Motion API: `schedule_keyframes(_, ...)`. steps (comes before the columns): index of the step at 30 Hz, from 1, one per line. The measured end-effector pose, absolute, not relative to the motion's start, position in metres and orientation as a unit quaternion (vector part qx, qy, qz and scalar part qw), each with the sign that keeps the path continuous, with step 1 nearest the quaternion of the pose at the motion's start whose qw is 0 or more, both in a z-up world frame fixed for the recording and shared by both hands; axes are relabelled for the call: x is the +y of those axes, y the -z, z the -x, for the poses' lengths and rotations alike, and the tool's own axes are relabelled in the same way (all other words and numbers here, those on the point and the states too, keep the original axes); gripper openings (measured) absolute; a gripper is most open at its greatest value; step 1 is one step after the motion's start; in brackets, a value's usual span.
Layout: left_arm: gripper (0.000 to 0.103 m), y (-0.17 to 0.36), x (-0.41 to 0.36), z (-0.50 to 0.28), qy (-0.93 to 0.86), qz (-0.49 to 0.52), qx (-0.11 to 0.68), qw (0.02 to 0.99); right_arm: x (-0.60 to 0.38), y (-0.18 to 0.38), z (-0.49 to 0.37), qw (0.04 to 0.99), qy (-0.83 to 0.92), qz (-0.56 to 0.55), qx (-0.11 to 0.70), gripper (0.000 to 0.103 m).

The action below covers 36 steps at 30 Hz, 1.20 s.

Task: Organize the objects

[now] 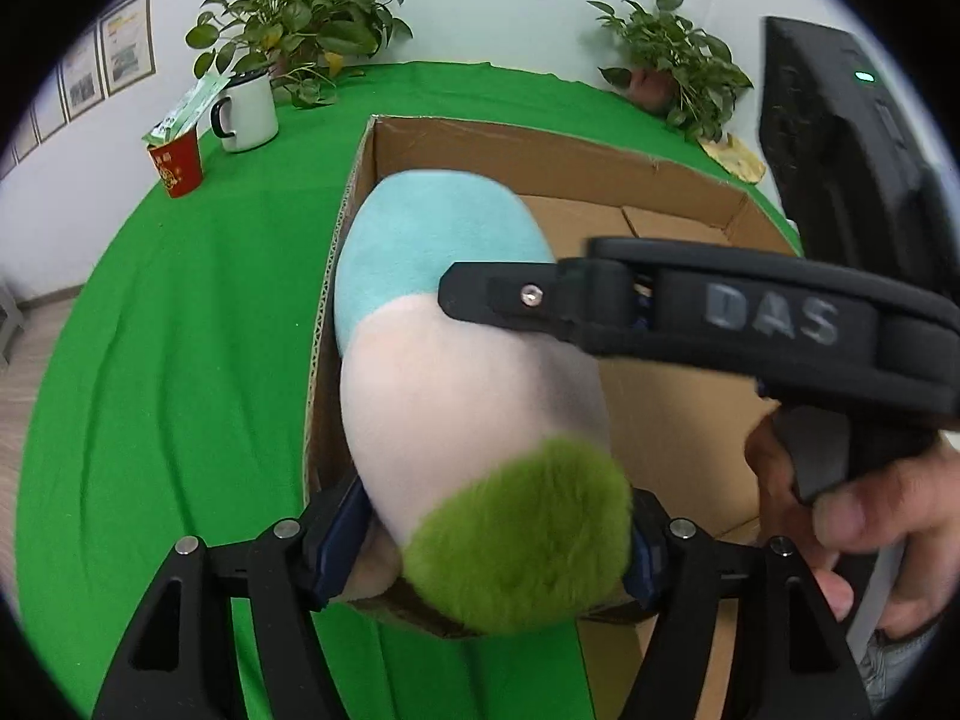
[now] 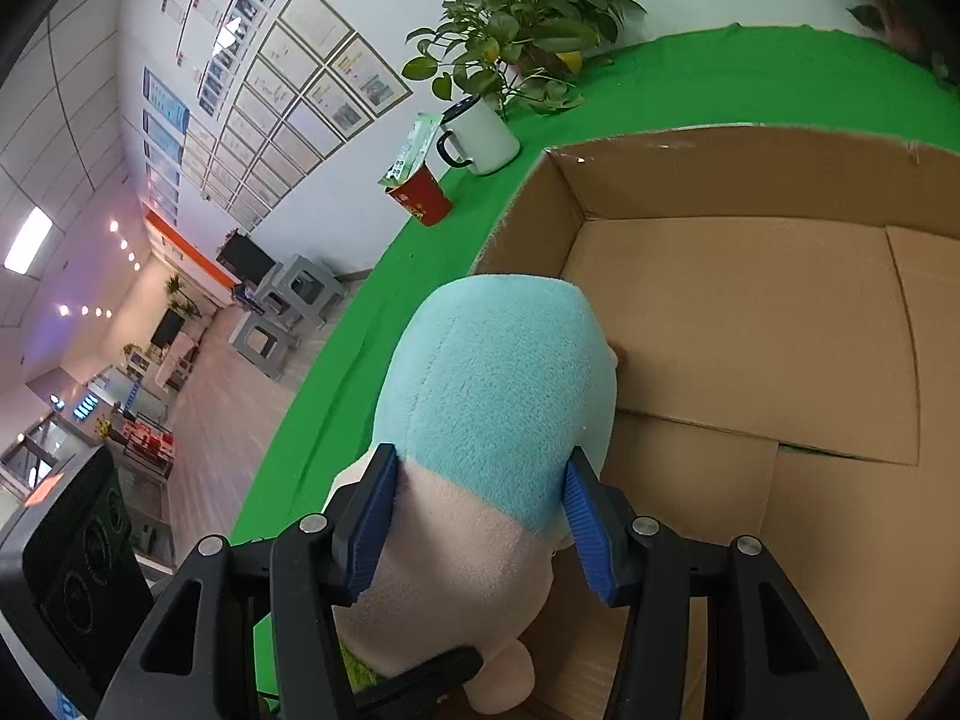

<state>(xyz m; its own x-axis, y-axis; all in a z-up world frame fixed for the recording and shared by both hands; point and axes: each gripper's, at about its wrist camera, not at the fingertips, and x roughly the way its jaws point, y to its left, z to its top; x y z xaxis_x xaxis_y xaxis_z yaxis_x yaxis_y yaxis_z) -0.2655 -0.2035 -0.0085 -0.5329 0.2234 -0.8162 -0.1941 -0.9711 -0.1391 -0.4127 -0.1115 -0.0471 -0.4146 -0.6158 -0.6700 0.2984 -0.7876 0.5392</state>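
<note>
A plush toy (image 1: 468, 372) with a light blue end, a pale pink middle and a fluffy green end hangs over the left wall of an open cardboard box (image 1: 540, 150). My left gripper (image 1: 486, 540) holds it at the green end, with a blue pad touching each side. My right gripper (image 2: 480, 516) is shut on the plush toy (image 2: 498, 372) where blue meets pink. In the left wrist view the right one's black finger (image 1: 498, 297) lies across the toy from the right. The box (image 2: 750, 180) has a bare cardboard floor.
The box stands on a green cloth (image 1: 180, 330). At the back left are a white mug (image 1: 249, 114), a red cup (image 1: 177, 165) holding green packets and a potted plant (image 1: 300, 24). Another plant (image 1: 672, 60) and a black device (image 1: 840, 150) are at the right. A hand (image 1: 852, 510) grips the right handle.
</note>
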Motion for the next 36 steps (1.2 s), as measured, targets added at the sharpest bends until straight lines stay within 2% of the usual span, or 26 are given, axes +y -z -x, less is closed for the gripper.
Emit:
schedule_keyframes(5, 0.070, 0.004, -0.199, 0.247, -0.883, 0.455, 0.020, 0.115, -0.119, 0.049, 0.423, 0.275, 0.820, -0.470, -0.177, 0.054)
schedule_keyframes(13, 0.070, -0.018, -0.220, 0.223, -0.900, 0.423, -0.013, 0.107, -0.126, 0.020, 0.416, 0.254, 0.840, -0.452, -0.159, 0.064)
schedule_keyframes(14, 0.070, -0.021, -0.221, 0.218, -0.903, 0.417, -0.011, 0.102, -0.123, 0.013, 0.411, 0.248, 0.846, -0.445, -0.156, 0.075)
schedule_keyframes(15, 0.070, -0.024, -0.221, 0.213, -0.906, 0.411, -0.009, 0.099, -0.119, 0.006, 0.405, 0.244, 0.850, -0.439, -0.157, 0.092)
schedule_keyframes(17, 0.070, -0.031, -0.220, 0.202, -0.916, 0.390, -0.004, 0.096, -0.105, -0.014, 0.388, 0.231, 0.863, -0.418, -0.163, 0.103)
schedule_keyframes(19, 0.071, -0.039, -0.217, 0.190, -0.928, 0.363, 0.006, 0.087, -0.091, -0.034, 0.365, 0.210, 0.883, -0.395, -0.143, 0.103)
schedule_keyframes(23, 0.081, -0.059, -0.200, 0.152, -0.952, 0.299, 0.023, 0.064, -0.057, -0.054, 0.292, 0.118, 0.920, -0.370, -0.060, 0.103)
schedule_keyframes(27, 0.081, -0.065, -0.185, 0.124, -0.958, 0.281, 0.010, 0.057, -0.036, -0.060, 0.215, 0.033, 0.940, -0.340, -0.010, 0.103)
schedule_keyframes(36, 0.081, -0.061, -0.155, 0.084, -0.959, 0.282, 0.012, 0.025, -0.002, -0.057, 0.080, 0.004, 0.953, -0.304, -0.016, 0.103)
